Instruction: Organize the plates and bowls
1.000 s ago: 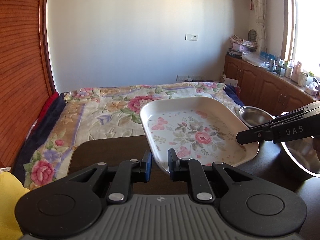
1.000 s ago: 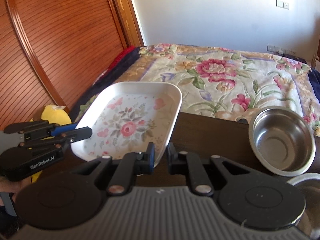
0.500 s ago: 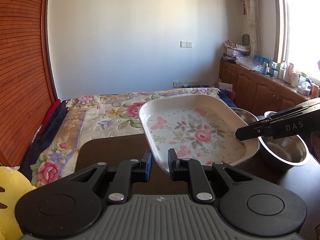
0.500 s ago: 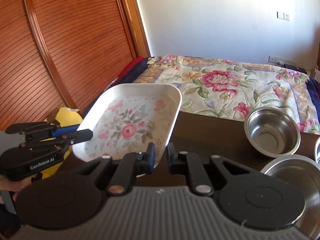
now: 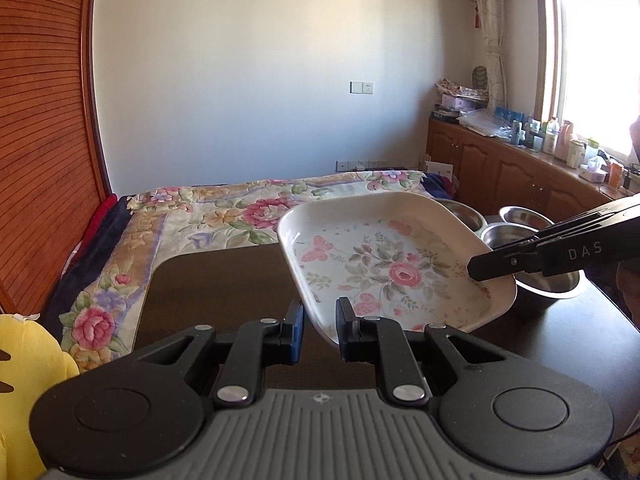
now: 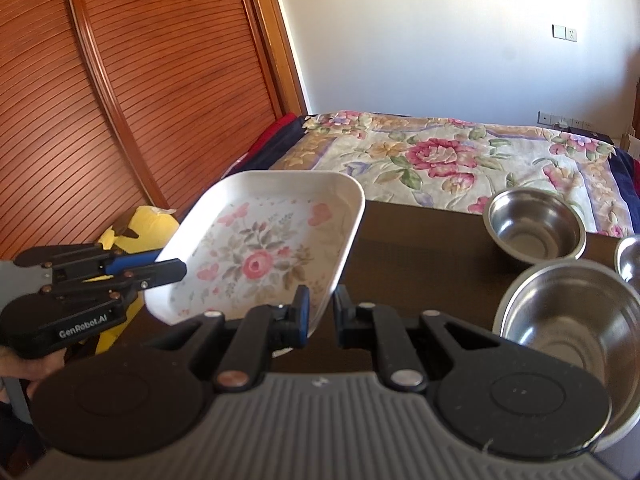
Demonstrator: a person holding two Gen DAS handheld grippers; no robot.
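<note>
A white rectangular plate with a pink flower print (image 5: 384, 264) is held in the air above the dark table (image 5: 224, 280), tilted. My left gripper (image 5: 319, 330) is shut on its near left rim. My right gripper (image 6: 321, 312) is shut on the opposite rim; it also shows in the left wrist view (image 5: 492, 266). The plate shows in the right wrist view (image 6: 264, 248), with the left gripper (image 6: 168, 270) at its left edge. Three steel bowls (image 6: 534, 226) (image 6: 572, 316) (image 6: 630, 258) stand on the table at the right.
A bed with a floral cover (image 5: 224, 212) lies beyond the table's far edge. A slatted wooden wardrobe (image 6: 120, 92) stands at the left, with a yellow plush toy (image 5: 28, 356) below it. A wooden cabinet with bottles (image 5: 520, 164) lines the window wall.
Both grippers have lifted the plate higher above the table. More of the room and all three bowls have come into view.
</note>
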